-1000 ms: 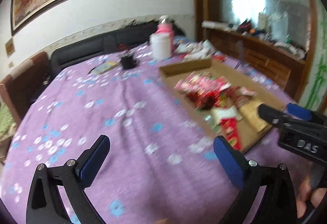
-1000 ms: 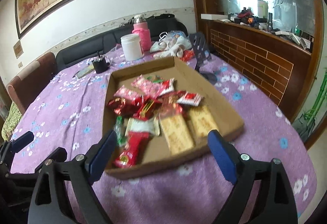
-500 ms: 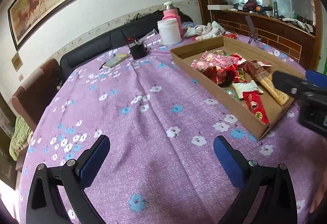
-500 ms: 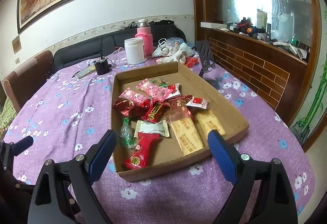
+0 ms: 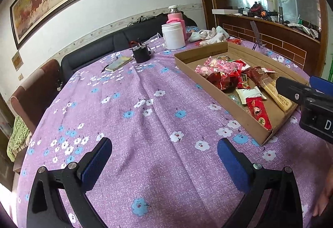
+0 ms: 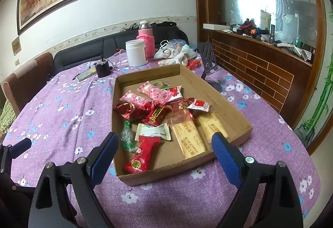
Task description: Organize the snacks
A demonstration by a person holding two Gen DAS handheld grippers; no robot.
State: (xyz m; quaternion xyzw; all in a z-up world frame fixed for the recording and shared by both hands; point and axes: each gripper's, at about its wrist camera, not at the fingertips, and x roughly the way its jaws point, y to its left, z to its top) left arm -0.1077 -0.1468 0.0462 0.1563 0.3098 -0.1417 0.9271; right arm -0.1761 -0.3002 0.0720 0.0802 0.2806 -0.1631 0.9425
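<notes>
One cardboard tray (image 6: pixel 233 115) on purple floral tablecloth (image 6: pixel 62 115), long axis running away from right gripper (image 6: pixel 165 148). Inside: two biscuit packs (image 6: pixel 188 134) side by side lengthwise, one white candy (image 6: pixel 153 131), roughly eight red and pink wrappers heaped. Right gripper spread wide, empty, near tray's front edge. Left gripper (image 5: pixel 164 154) spread, empty, over bare cloth left of tray.

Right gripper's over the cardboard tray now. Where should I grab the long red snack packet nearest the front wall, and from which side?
Probably take the long red snack packet across its narrow width, near the middle, coming down from above with the open right gripper. It lies flat on the cardboard tray floor, running away from the low front wall, with its far end under the white wrapper. Its long sides look free.
</notes>
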